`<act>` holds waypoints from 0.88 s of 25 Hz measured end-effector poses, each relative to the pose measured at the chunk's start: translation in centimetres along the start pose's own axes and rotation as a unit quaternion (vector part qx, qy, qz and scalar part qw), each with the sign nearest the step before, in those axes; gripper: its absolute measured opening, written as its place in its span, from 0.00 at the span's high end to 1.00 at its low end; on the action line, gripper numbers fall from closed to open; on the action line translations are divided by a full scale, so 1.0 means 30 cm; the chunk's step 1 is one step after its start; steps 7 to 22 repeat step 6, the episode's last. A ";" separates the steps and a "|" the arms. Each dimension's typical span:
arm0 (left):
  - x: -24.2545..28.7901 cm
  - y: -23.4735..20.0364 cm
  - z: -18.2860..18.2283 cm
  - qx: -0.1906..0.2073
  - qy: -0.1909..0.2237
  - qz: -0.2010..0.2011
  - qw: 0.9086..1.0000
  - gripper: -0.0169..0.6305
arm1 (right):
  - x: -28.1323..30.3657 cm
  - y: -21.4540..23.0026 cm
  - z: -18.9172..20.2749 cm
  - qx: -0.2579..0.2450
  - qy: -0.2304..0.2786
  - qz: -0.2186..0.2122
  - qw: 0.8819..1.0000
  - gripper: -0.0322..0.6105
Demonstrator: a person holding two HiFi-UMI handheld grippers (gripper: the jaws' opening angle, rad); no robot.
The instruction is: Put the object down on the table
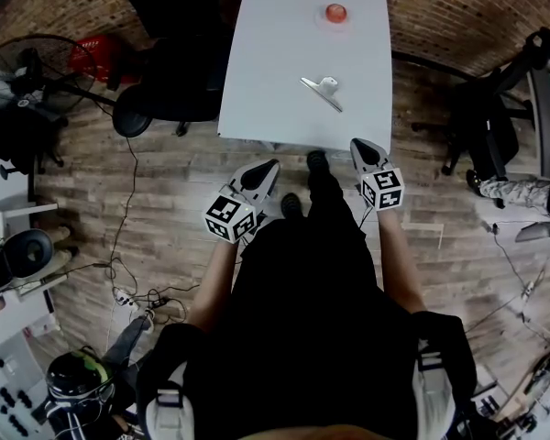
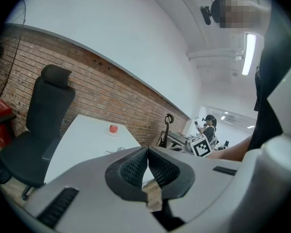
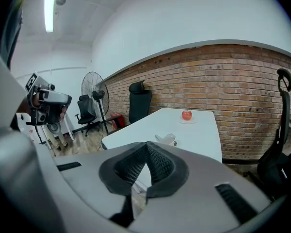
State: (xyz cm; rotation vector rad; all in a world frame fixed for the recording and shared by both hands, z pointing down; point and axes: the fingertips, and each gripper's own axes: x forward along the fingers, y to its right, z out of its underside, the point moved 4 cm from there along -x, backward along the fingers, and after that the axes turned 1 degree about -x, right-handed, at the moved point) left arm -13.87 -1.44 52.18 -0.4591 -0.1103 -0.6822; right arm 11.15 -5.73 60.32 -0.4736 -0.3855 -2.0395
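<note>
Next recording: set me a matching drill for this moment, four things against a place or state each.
Things:
1 apple
2 metal tool
3 office chair
4 right claw

Places or states:
A shut, nothing in it
B on the floor, left of the table
C on the table's far end
D on the table's near half

Pairs: 1-C, 2-D, 3-B, 4-A

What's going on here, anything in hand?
A person stands at the near end of a white table, one gripper in each hand. The left gripper and right gripper are both shut and empty, held near the table's edge. A metal utensil and a red apple on a small plate sit untouched.
</note>
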 end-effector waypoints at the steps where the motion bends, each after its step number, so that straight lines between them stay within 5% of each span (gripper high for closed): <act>1: -0.005 -0.005 0.001 0.000 0.000 0.000 1.000 0.94 | 0.001 -0.007 -0.001 -0.001 0.000 0.000 1.000 0.95; 22: 0.024 0.072 0.004 0.002 -0.001 -0.001 1.000 0.94 | -0.070 0.034 0.016 -0.003 -0.001 -0.002 1.000 0.95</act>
